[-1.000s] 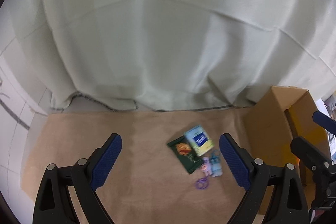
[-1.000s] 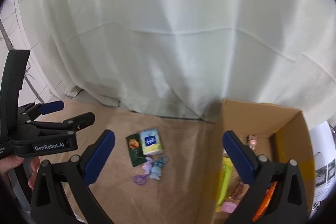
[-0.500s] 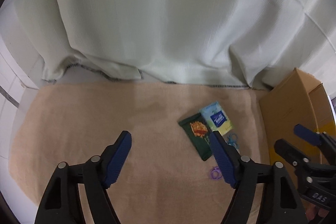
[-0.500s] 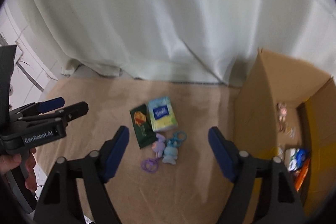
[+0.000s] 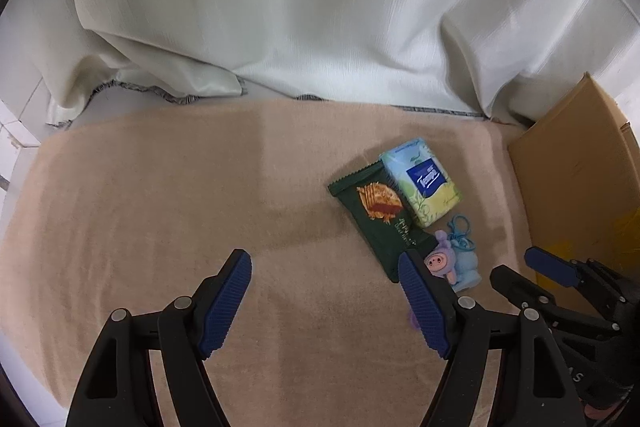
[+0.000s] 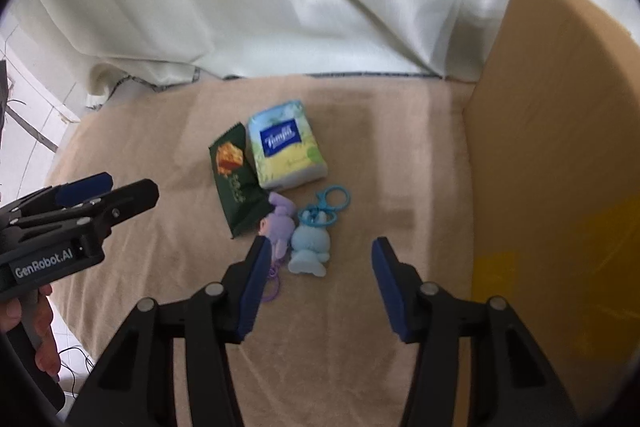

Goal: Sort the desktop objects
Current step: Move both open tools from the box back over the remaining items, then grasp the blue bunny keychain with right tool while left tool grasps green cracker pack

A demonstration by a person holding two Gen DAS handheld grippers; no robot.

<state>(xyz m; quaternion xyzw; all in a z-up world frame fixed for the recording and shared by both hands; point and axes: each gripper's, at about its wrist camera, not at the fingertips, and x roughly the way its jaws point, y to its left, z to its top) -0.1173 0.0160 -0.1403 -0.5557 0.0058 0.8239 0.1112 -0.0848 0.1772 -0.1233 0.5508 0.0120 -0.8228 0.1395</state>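
In the left wrist view, your left gripper (image 5: 324, 273) sits at the bottom of the frame with its blue pads spread wide and nothing between them but bare beige cloth (image 5: 160, 211). The things to sort lie right of centre: a dark green snack packet (image 5: 380, 215) lies slanted, and a tissue pack (image 5: 422, 183) rests against its upper right edge. Just below them, a purple keychain toy (image 5: 440, 259) and a blue keychain toy (image 5: 466, 267) lie side by side, the purple one partly behind your right-hand pad. The cardboard box (image 5: 572, 171) stands at the right edge of the frame, and your right gripper (image 5: 532, 273) shows in the lower right corner. A pale curtain (image 5: 300, 7) fills the upper half.

In the right wrist view, your right gripper (image 6: 320, 257) is at the bottom centre, its jaws closing but apart, gripping nothing. The blue keychain toy (image 6: 310, 247) lies just ahead of the gap, nearer the left pad, with the purple keychain toy (image 6: 280, 217) touching it on the left. The snack packet (image 6: 236, 179) and tissue pack (image 6: 286, 147) lie above them, mid-frame. The cardboard box (image 6: 552, 147) rises along the right side. Your left gripper (image 6: 116, 193) reaches in from the left edge, and your hand (image 6: 40, 331) holds its handle in the lower left corner.
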